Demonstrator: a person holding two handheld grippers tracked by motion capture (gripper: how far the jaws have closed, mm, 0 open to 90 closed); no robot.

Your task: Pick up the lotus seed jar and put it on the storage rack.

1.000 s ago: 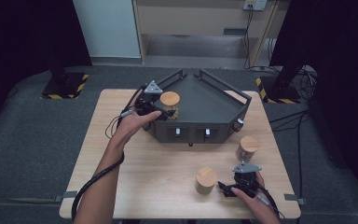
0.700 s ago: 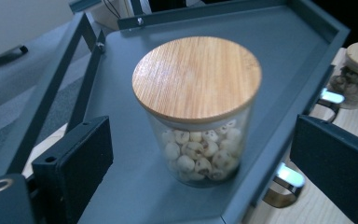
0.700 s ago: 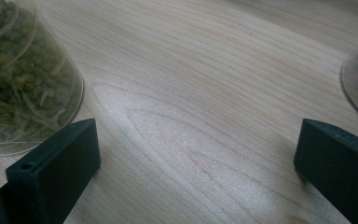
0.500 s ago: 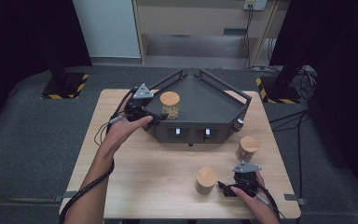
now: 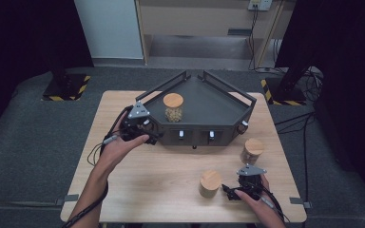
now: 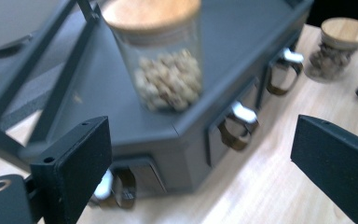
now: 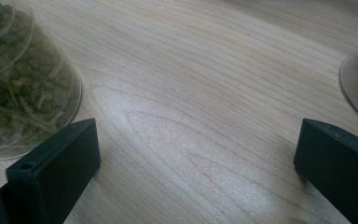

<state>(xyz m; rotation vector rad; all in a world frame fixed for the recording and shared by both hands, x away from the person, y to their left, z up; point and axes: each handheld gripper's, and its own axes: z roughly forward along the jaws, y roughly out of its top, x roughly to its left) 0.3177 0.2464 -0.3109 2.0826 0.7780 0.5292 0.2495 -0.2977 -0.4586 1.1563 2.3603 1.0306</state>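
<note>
A light wooden table [image 5: 138, 190] stands on grey floor; a dark angular tray unit [image 5: 218, 107] sits on its far half. Two cork-lidded jars rest on the near right: one of green contents [image 5: 209, 184], another [image 5: 252, 151] just beyond it.

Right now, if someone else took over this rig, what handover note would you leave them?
Left claw: open, empty, beside the dark tray's front-left corner.
Right claw: open, empty, low over the table between two jars.
Jars: one with pale contents stands upright on the tray; the green-filled jar and the brown-filled jar stand on the table in front of it.
Likely left: the two table jars, if they belong on the tray.
</note>
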